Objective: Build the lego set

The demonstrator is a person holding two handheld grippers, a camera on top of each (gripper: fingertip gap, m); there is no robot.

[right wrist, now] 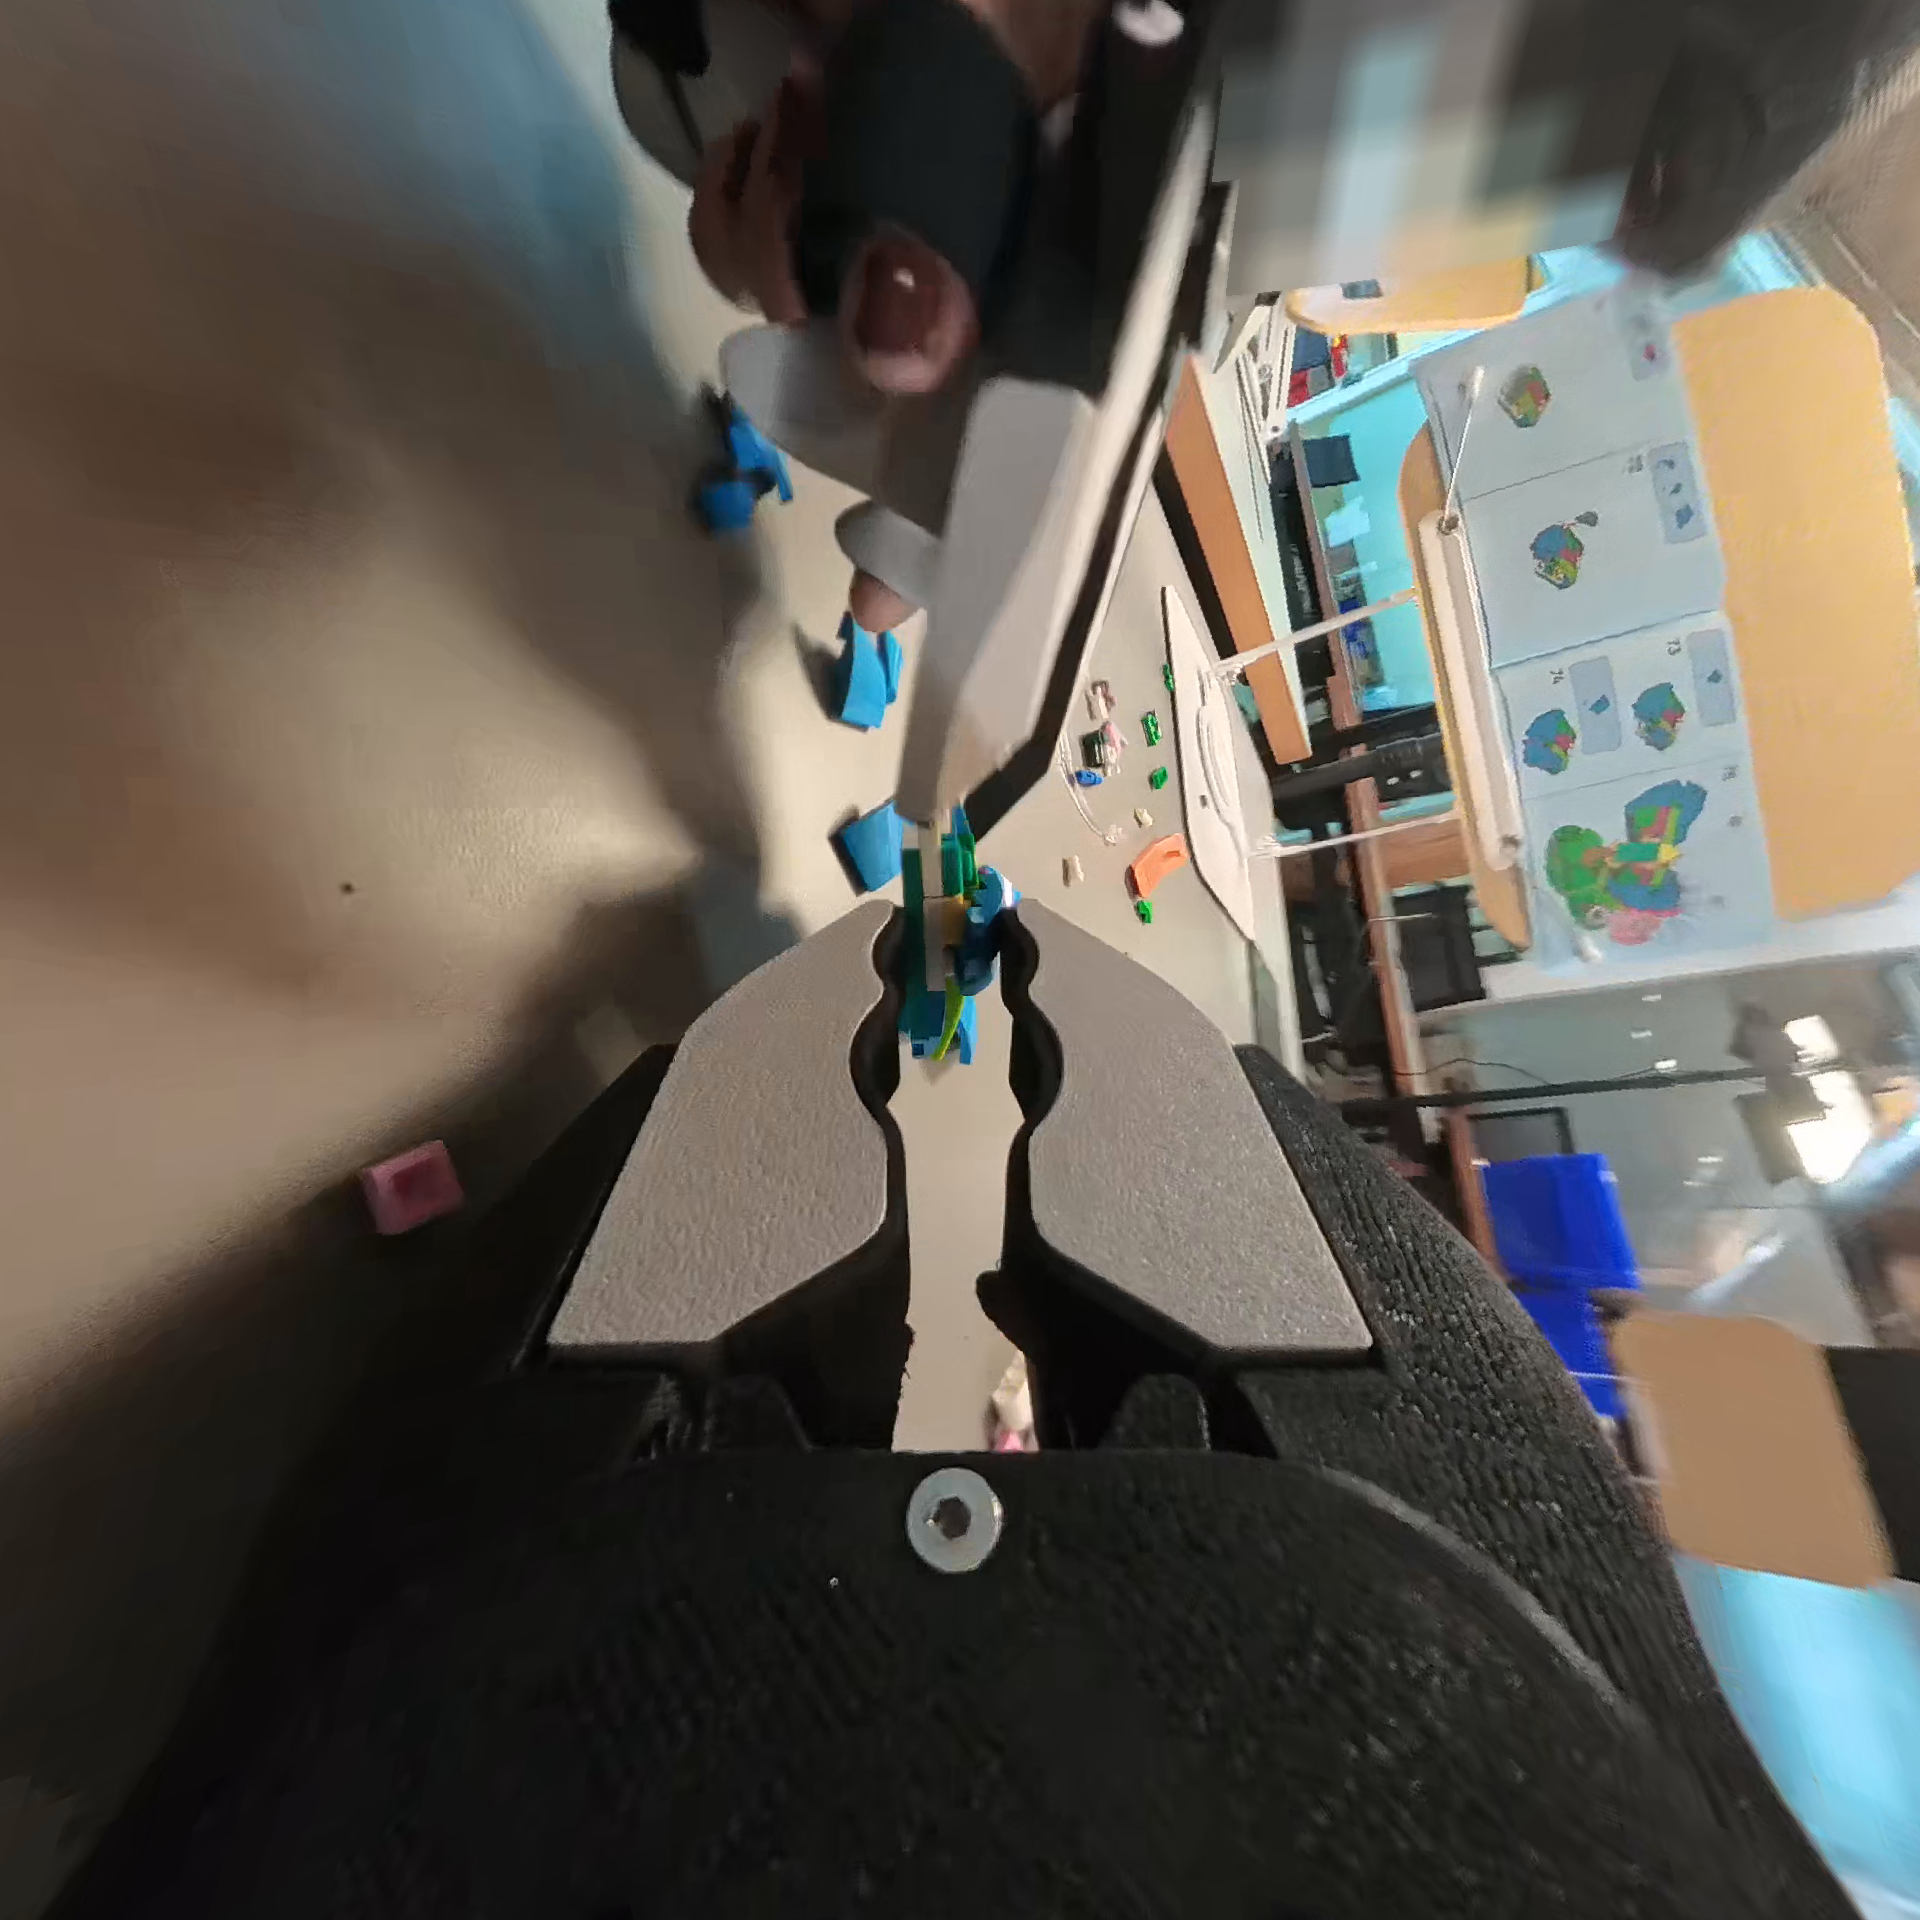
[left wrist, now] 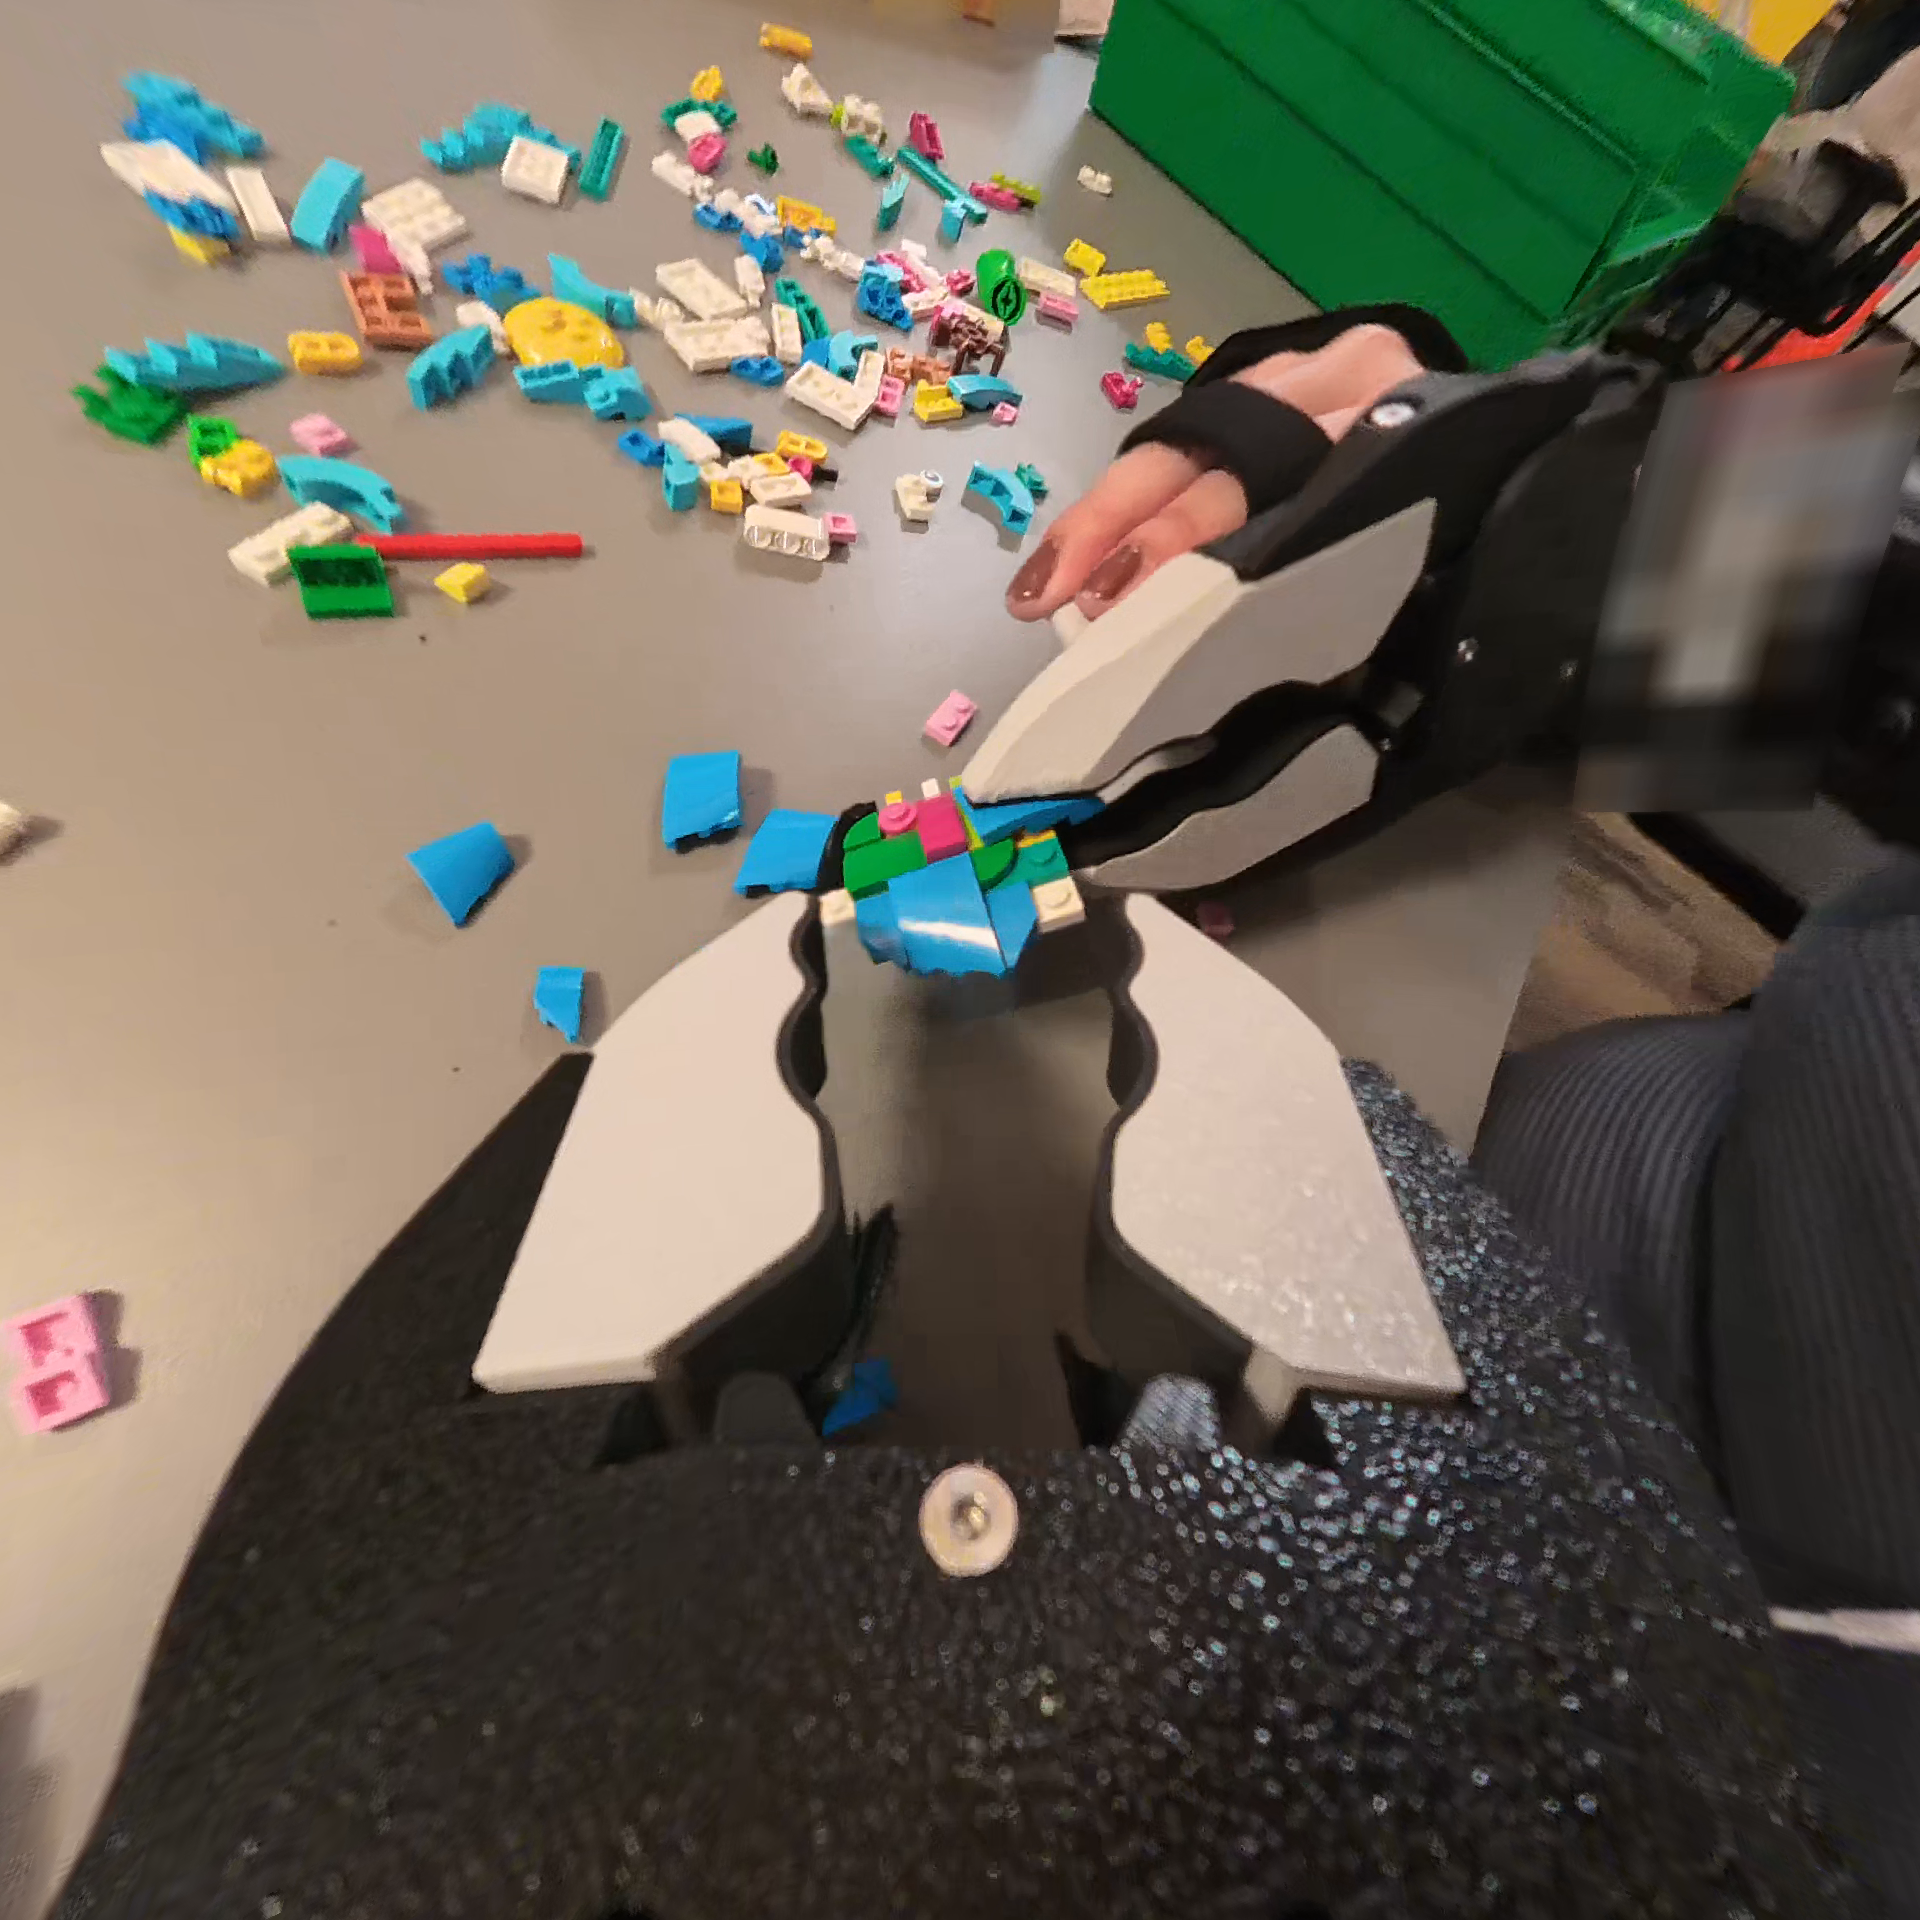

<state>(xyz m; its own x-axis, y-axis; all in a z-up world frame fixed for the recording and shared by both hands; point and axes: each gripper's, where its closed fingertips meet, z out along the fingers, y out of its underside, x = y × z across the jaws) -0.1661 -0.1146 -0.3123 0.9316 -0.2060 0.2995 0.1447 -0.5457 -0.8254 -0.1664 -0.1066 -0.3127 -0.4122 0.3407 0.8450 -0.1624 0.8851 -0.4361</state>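
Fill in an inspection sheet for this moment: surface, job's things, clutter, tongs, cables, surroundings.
Surface: grey table, matte, with small dark specks.
Job's things: small blue, green and pink lego assembly held above the table; loose blue curved pieces beside it; instruction sheets propped on a stand.
Clutter: many loose bricks scattered across the far table; a red rod; pink pieces at the near edge.
Tongs: left tongs grip the assembly by its sides; right tongs close on the same assembly from the other side.
Cables: nothing seen.
Surroundings: green bin; blue bins; other desks behind.
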